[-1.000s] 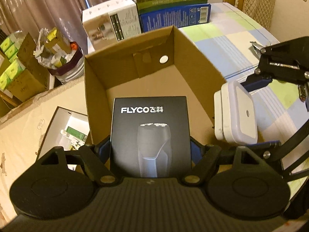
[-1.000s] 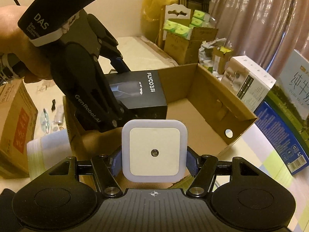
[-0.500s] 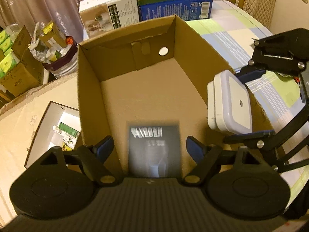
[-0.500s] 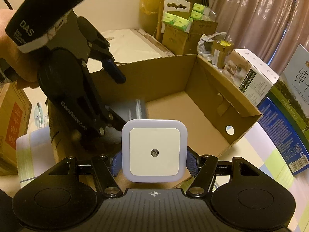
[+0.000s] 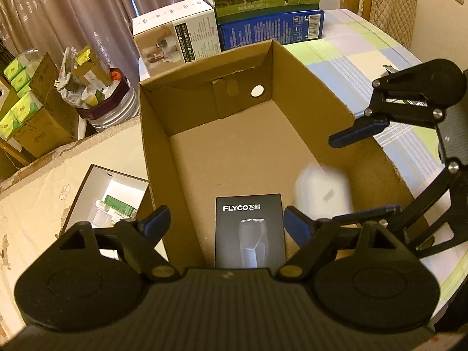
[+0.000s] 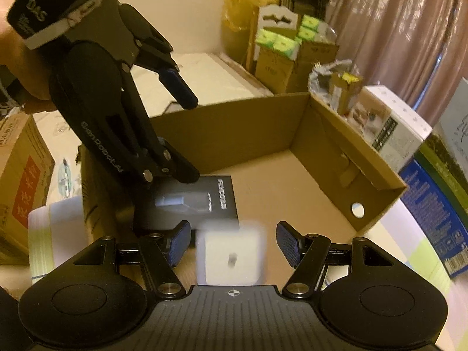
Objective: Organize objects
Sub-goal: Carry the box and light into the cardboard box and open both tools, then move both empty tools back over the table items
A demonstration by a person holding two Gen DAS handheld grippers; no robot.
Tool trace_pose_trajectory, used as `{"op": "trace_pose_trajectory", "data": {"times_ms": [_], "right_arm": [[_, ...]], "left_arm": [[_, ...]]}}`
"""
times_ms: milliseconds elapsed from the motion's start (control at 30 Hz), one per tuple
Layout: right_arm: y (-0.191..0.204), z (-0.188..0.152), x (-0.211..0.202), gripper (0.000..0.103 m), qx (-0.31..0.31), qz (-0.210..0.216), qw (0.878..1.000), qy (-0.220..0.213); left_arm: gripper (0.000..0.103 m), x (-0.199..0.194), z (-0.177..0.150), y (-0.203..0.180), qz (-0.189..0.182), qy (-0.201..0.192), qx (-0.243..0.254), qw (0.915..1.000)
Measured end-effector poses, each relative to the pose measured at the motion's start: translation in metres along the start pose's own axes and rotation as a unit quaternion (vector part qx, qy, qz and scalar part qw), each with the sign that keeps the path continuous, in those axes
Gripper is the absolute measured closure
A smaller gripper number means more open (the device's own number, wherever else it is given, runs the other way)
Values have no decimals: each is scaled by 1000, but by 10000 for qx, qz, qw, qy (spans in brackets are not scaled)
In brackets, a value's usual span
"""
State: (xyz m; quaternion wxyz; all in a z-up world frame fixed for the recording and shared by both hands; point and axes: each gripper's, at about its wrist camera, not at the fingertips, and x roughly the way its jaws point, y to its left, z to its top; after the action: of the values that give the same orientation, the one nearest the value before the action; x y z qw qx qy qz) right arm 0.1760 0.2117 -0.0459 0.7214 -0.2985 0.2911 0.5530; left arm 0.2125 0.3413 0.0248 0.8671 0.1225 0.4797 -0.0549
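White plastic night light (image 6: 231, 256) is motion-blurred between the spread fingers of the right hand-held gripper (image 6: 232, 244), touching neither pad; looks mid-drop over the near end of the cardboard box (image 5: 155, 158). Judgement: light, rigid, smooth shell, mildly fragile. To re-grip, pinch two opposite flat edges, not the face. Left view shows the same blur (image 5: 321, 190) inside the box, just right of the black FLYCO box (image 5: 250, 231).

FLYCO box lies flat on the box floor at the near end. Likely light stiff carton, slick print; take it across the long sides. Left hand-held gripper (image 5: 225, 223) hangs over it, wide apart, empty.

Clutter beyond the cardboard box: white product carton (image 5: 175, 41) and milk case (image 5: 269, 3) past its far wall, bin (image 5: 102, 102) far-left. Main obstruction: box walls and the two grippers crowding each other at the near end.
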Motion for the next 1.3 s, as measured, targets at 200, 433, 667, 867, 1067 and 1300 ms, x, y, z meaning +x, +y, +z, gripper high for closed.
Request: {"op": "trace_pose_trajectory", "data": {"times_ms": [200,433,667,867,1067,1300], "right_arm": [[1,0,-14,39,-44,-132,9998,-132],[6,-4,-55,38,102,-376,9985,-387],[11,-22,-110,37,635,-737,9933,-629],[16,-57,-163,35,1356,-1075,9820,-760],[29,-115,-222,24,2269,-1488,9573,-999],[40,-190,-283,16,3030,-2079,9249,-977]], "left_arm": [[21,-11,-2,0,31,-121,-81,9999],[19,-34,-5,-10,55,-354,-267,9990],[15,-71,-7,-36,5,-687,-440,9967],[6,-106,-10,-79,-75,-1035,-369,9939],[1,-128,-14,-130,-328,-1346,-330,9898],[1,-132,-4,-205,-864,-1588,-61,9835]]}}
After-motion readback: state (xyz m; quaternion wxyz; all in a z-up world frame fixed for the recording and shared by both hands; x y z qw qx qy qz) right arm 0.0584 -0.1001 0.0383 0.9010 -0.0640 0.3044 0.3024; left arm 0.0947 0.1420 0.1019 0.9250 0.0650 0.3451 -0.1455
